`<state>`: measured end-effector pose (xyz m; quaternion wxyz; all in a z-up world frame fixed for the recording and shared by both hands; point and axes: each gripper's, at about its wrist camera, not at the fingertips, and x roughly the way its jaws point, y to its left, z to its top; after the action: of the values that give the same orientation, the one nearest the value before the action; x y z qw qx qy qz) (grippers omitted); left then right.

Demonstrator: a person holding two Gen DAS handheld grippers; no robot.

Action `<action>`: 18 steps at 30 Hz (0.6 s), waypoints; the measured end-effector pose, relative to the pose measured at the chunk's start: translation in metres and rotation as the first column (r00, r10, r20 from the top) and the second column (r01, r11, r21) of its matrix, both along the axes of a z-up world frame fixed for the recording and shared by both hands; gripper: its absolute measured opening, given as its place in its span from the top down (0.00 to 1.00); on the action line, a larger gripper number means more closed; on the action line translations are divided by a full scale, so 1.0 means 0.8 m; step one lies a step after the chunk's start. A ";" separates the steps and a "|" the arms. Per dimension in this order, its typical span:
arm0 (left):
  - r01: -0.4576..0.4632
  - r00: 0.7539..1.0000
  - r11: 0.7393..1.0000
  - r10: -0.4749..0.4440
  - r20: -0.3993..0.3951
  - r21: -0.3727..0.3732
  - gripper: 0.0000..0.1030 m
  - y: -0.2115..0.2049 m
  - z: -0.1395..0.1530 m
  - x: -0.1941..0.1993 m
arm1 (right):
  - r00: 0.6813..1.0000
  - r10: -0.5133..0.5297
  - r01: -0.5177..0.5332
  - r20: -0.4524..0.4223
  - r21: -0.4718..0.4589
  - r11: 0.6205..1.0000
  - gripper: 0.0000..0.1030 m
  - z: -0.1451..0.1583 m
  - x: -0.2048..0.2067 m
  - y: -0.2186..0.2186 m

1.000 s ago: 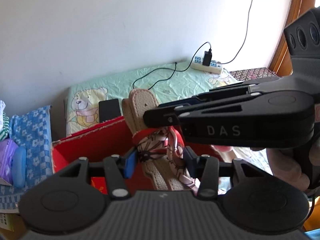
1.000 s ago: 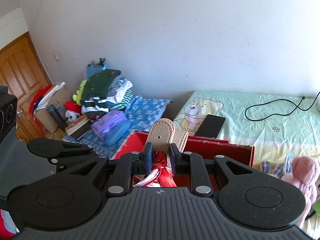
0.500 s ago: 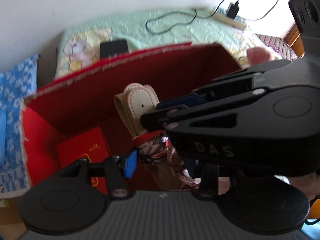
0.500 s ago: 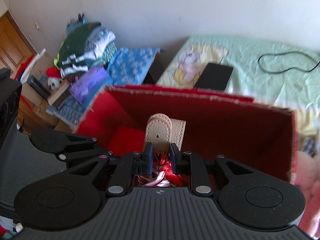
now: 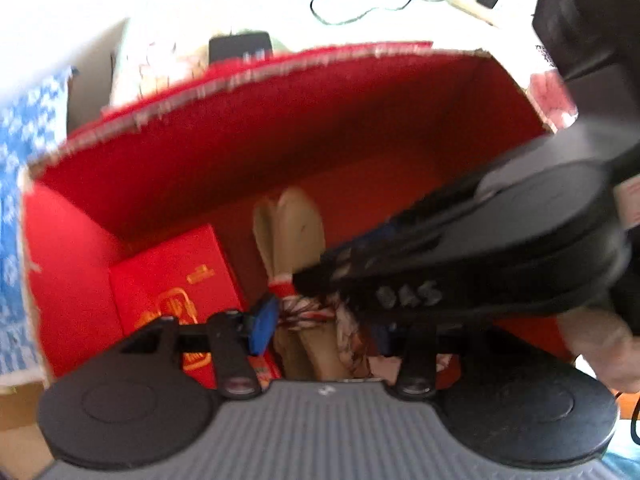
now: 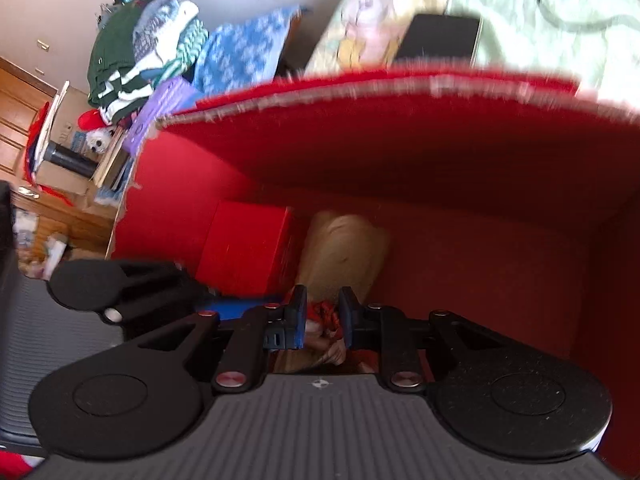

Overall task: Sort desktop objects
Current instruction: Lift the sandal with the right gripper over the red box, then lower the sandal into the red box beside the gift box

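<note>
Landmark = big red box [image 5: 120, 168], open top, torn cardboard rim; both grippers reach down into it.

Left-wrist view, L to R: blue patterned cloth [image 5: 12, 128] outside box's left wall. Inside box, at left on the floor, a smaller red carton [image 5: 168, 276] w/ gold print. Just right of carton, mid-box: pair of beige sandals [image 5: 296, 228], soles together, toes toward box's far wall, red/white woven straps bunched near the grippers. Left gripper [image 5: 320, 320] partly open, blue pad against strap bundle on its left side; right-hand pad mostly hidden, so both pads look pressed on sandals. Right gripper's body crosses in from box's right side, marked "DAS". Behind box's far wall: black phone [image 5: 240, 46], cable & power strip [image 5: 472, 0].

Right-wrist view, L to R: pile of folded clothes [image 6: 132, 52] beyond box's left wall. Right gripper [image 6: 322, 316] nearly closed, jaws narrow, pinching red strap of sandals, inside box just right of carton.
</note>
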<state>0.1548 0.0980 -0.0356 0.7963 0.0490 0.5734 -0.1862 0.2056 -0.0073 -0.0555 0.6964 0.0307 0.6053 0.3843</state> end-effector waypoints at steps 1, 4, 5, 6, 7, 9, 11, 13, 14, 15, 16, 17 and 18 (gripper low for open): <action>0.001 1.000 1.000 -0.002 0.016 0.005 0.55 -0.001 0.005 0.000 | 1.000 0.008 -0.009 0.006 0.013 1.000 0.80 0.003 -0.001 0.000; 0.007 0.999 1.000 -0.008 0.040 0.018 0.47 -0.004 0.007 0.000 | 1.000 0.011 -0.012 0.022 0.025 1.000 0.80 0.006 -0.006 -0.003; 0.005 0.999 1.000 -0.006 0.039 0.027 0.47 -0.005 0.003 0.000 | 1.000 0.004 -0.005 0.025 0.032 0.999 0.80 0.006 -0.006 -0.006; 0.001 0.999 1.000 -0.002 0.032 0.031 0.47 -0.004 -0.001 0.000 | 0.999 -0.009 0.007 0.037 0.041 0.999 0.80 0.009 -0.008 -0.010; -0.005 1.000 0.999 0.004 0.022 0.036 0.47 -0.003 -0.005 0.001 | 0.998 -0.027 0.024 0.052 0.046 0.999 0.80 0.010 -0.008 -0.014; -0.017 1.000 0.999 0.016 0.005 0.044 0.54 -0.001 -0.012 0.001 | 0.996 -0.057 0.054 0.068 0.038 0.998 0.80 0.012 -0.008 -0.019; -0.039 0.999 0.999 0.038 0.022 0.031 0.45 0.003 -0.008 0.001 | 0.995 -0.082 0.082 0.062 0.002 0.997 0.80 0.008 -0.005 -0.021; -0.055 0.998 0.997 0.053 0.040 0.048 0.47 0.003 -0.009 0.000 | 0.992 -0.115 0.118 0.058 -0.045 0.992 0.79 0.004 -0.002 -0.021; -0.059 0.997 0.997 0.057 0.046 0.053 0.47 0.002 -0.010 -0.002 | 0.991 -0.124 0.127 0.050 -0.064 0.990 0.79 0.002 -0.001 -0.022; -0.066 0.996 0.996 0.063 0.055 0.059 0.47 0.001 -0.010 -0.002 | 0.991 -0.125 0.127 0.038 -0.078 0.989 0.79 -0.002 0.001 -0.021; -0.073 0.996 0.995 0.069 0.061 0.062 0.47 0.001 -0.013 0.003 | 0.991 -0.127 0.129 0.029 -0.093 0.987 0.78 -0.003 0.002 -0.021; -0.082 0.995 0.995 0.078 0.067 0.064 0.47 0.001 -0.013 0.003 | 0.991 -0.133 0.135 0.026 -0.113 0.984 0.78 -0.005 0.004 -0.018; -0.090 0.994 0.994 0.085 0.071 0.064 0.47 0.001 -0.013 0.003 | 0.990 -0.140 0.142 0.025 -0.132 0.981 0.78 -0.006 0.006 -0.015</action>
<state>0.1571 0.0990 -0.0461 0.8208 0.0572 0.5533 -0.1300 0.2100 -0.0191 -0.0605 0.7272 0.0239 0.6203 0.2930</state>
